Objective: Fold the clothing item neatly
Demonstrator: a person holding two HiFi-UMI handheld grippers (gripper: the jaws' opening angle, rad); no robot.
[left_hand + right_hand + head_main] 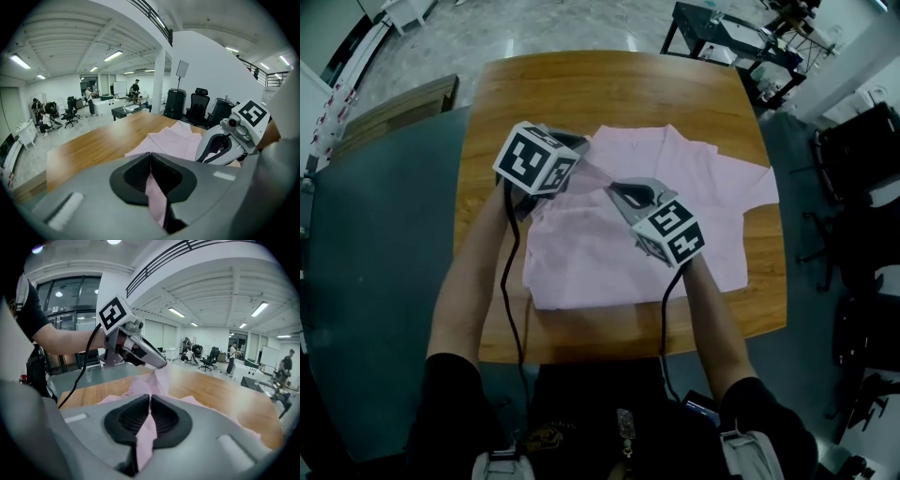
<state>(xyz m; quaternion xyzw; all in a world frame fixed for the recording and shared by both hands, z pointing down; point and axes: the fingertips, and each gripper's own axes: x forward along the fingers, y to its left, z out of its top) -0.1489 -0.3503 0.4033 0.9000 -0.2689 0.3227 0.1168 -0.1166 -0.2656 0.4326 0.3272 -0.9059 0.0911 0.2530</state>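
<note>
Status from my end:

- Left claw [150, 157]: shut tight on a strip of the pink shirt [694, 202]. The fabric runs down through the closed jaws.
- Right claw [149, 401]: same, clamped on a fold of the same shirt, with cloth hanging out below the pads.
- The shirt lies on the wooden bench [581, 84], mostly flat, a bit right of centre. One sleeve [755, 183] sticks out toward the right edge. The pinched part is raised off the rest, and both claws sit over the shirt's left-middle area, near each other but not touching.

Why it's held like this, as I read it: two pinch points along one edge keep that edge taut and straight, so it can be carried across the body and laid down as a clean fold line. A single pinch would let the hem sag and bunch. The rest of the shirt stays on the bench as an anchor.

I judge this as mid-fold, with the edge not yet set down.

Count:
- shirts: 1
- claws: 2, both gripping cloth
- pinch points: 2
- bench: 1
- sleeves I can make out: 1; I can't see the other
- cables [511, 281]: 2, one per claw
</note>
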